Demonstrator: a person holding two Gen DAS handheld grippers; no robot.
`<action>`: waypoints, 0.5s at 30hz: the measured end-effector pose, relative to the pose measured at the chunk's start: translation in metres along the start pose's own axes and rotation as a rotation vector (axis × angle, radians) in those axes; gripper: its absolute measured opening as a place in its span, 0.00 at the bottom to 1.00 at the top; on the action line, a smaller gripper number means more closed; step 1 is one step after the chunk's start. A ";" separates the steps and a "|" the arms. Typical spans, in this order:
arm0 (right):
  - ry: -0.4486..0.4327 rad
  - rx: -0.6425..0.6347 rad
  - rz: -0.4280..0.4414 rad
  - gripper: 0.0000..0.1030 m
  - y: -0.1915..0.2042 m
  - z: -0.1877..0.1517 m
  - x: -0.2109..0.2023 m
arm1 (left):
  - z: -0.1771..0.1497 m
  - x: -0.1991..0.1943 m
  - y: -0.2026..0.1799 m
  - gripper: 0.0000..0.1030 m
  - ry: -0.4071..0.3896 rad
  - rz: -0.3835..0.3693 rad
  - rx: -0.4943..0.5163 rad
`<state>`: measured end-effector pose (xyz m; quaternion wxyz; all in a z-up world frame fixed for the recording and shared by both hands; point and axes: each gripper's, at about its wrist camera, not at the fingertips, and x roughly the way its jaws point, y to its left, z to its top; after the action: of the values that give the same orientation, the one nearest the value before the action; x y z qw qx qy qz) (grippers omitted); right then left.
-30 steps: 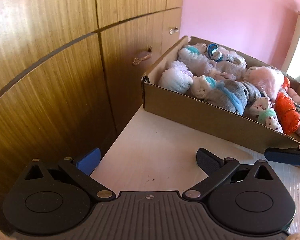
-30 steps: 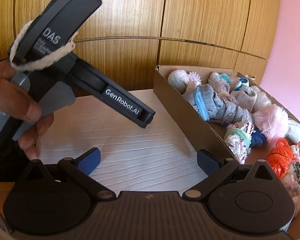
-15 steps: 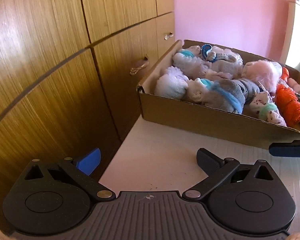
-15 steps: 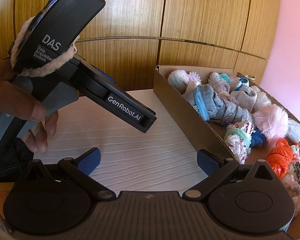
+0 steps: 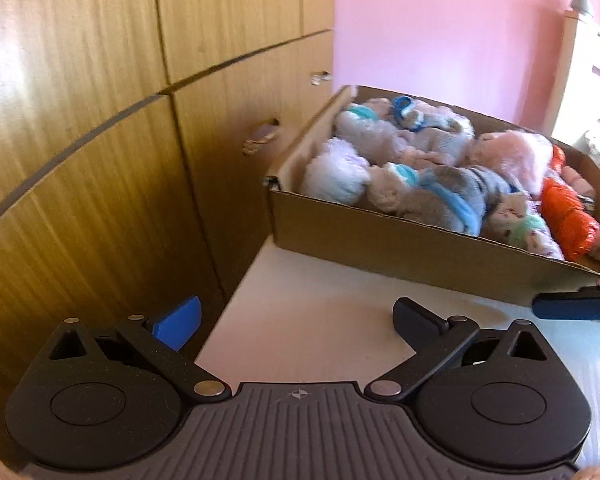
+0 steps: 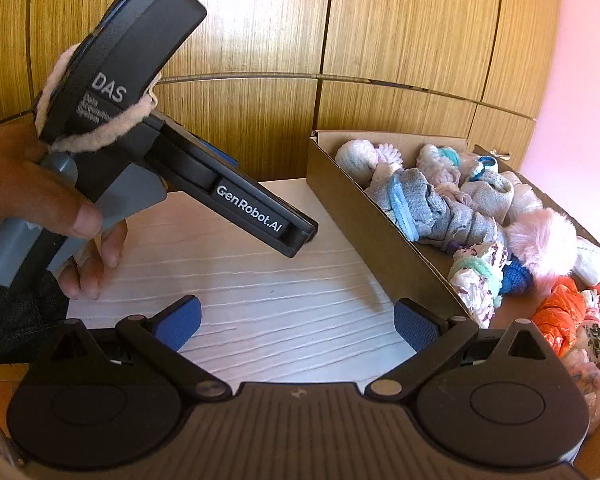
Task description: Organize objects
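A brown cardboard box (image 5: 400, 244) stands on the white table (image 5: 332, 320), full of rolled socks: white, grey with blue bands (image 5: 452, 200), fluffy pink (image 5: 516, 156) and orange (image 5: 568, 220). The box also shows in the right wrist view (image 6: 364, 216) with the grey-blue roll (image 6: 420, 204) and pink fluffy roll (image 6: 544, 240). My left gripper (image 5: 296, 320) is open and empty, over the table's left edge short of the box. My right gripper (image 6: 296, 320) is open and empty above the table beside the box. The left gripper's body (image 6: 204, 184) shows in the right wrist view, held by a hand.
A wooden wardrobe (image 5: 100, 120) with metal handles (image 5: 260, 138) stands close along the left and behind the table (image 6: 380, 40). A pink wall (image 5: 440, 32) lies beyond the box. White furniture (image 5: 592, 80) stands at the far right.
The left gripper has swung and lifted slightly, its view now blurred, with the box sitting further right. In the right wrist view the left gripper's body has moved right, toward the box.
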<state>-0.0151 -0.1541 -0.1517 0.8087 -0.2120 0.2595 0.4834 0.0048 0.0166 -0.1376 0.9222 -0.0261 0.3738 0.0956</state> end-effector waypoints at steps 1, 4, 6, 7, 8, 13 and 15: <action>0.000 0.000 0.000 0.99 0.000 0.000 0.000 | 0.001 -0.001 0.001 1.00 0.004 -0.005 -0.001; 0.000 0.000 0.000 0.99 0.000 0.000 0.000 | 0.009 -0.011 0.009 0.99 -0.020 -0.015 -0.011; 0.000 0.000 0.000 0.99 0.000 0.000 0.000 | 0.019 -0.021 0.015 0.99 -0.049 0.007 0.023; 0.000 0.000 0.000 0.99 0.000 0.000 0.000 | 0.025 -0.028 0.022 0.99 -0.060 0.020 0.024; 0.000 0.000 0.000 0.99 0.000 0.000 0.000 | 0.029 -0.033 0.031 0.99 -0.056 0.021 0.007; 0.000 0.000 0.000 0.99 0.000 0.000 0.000 | 0.023 -0.048 0.069 0.94 0.004 0.048 -0.054; 0.000 0.000 0.000 0.99 0.000 0.000 0.000 | 0.010 -0.048 0.071 0.98 0.018 0.024 -0.033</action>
<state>-0.0153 -0.1544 -0.1518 0.8088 -0.2119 0.2595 0.4833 -0.0360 0.0797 -0.0949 0.9169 -0.0375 0.3810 0.1127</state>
